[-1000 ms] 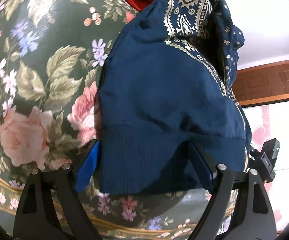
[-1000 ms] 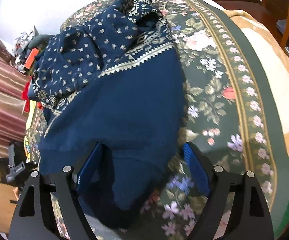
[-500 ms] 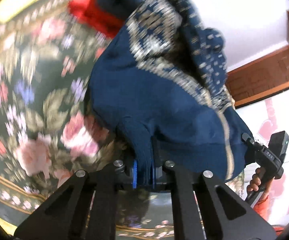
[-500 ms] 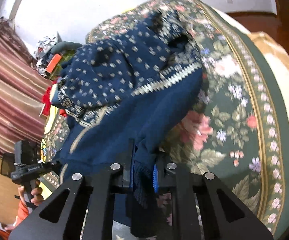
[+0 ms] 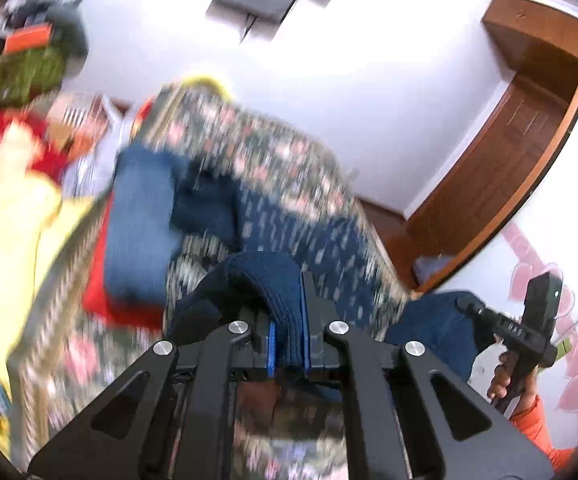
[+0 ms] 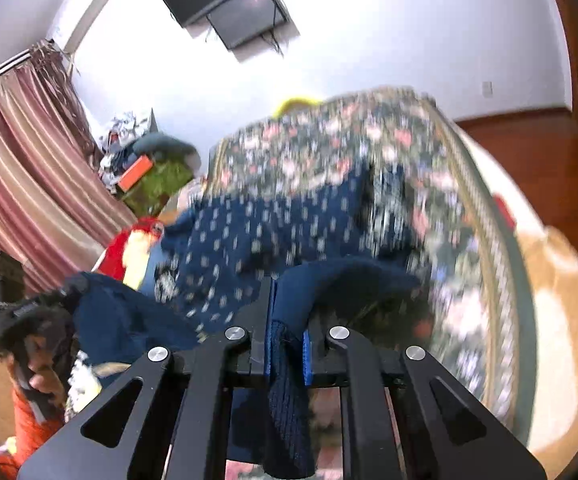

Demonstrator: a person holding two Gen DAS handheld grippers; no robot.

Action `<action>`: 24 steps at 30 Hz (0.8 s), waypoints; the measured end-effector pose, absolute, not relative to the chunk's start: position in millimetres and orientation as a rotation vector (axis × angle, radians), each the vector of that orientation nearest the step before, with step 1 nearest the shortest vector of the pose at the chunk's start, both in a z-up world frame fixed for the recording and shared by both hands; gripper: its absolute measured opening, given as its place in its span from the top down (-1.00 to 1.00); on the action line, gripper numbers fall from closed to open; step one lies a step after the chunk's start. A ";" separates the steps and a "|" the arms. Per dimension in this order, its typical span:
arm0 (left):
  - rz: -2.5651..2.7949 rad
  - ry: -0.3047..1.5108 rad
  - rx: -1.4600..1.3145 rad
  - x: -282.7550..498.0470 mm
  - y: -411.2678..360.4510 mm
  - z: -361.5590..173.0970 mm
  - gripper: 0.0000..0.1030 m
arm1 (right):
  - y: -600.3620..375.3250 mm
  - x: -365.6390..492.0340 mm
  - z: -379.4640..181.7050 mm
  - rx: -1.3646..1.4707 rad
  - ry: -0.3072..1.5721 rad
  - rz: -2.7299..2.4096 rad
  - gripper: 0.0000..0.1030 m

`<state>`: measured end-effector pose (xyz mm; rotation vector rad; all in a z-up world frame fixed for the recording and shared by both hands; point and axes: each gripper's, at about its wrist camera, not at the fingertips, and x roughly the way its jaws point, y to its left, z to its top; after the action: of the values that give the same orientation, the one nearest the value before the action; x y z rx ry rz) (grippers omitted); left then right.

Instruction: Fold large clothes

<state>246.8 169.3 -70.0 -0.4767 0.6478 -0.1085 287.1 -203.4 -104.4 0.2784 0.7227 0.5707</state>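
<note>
Sweater: we hold the navy sweater by its ribbed hem at two points, the hem raised above the bed; the rest, dotted with pale marks, trails back onto the bed.
Left gripper: our fingers are clenched on a thick fold of the ribbed hem, which arches up out of the grip and drops to the side away from the door.
Right gripper: fingers clamped on the hem too; a strip of rib hangs down below them.
Landmark: the bed with its floral cover; we place all else against it.
Beside the sweater: folded blue cloth lies on the cover over something red, just beside the sweater.
Off the bed's edge: yellow cloth and a red item, both blurred.
Beyond the bed: a white wall with a dark screen, striped curtains, a brown wooden door.
Person: a hand in an orange sleeve grips the other gripper's handle.
Sharpness: both views are smeared; finer detail we cannot tell.
</note>
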 end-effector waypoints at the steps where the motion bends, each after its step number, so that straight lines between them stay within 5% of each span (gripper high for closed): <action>1: -0.113 0.629 -0.468 257.5 170.2 -60.0 0.84 | -203.3 292.6 -99.9 0.276 0.711 0.567 0.82; 9: -0.018 0.607 -0.350 349.7 171.5 -40.8 0.84 | -206.2 371.5 -94.6 0.333 0.671 0.496 0.82; 24: 0.139 0.892 -0.292 485.7 204.5 -158.0 0.81 | -205.3 479.9 -193.0 0.326 0.869 0.375 0.82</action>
<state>485.7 204.5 -158.0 -0.2915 0.8922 0.1390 479.9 -205.3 -193.0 0.3256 0.8688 0.3746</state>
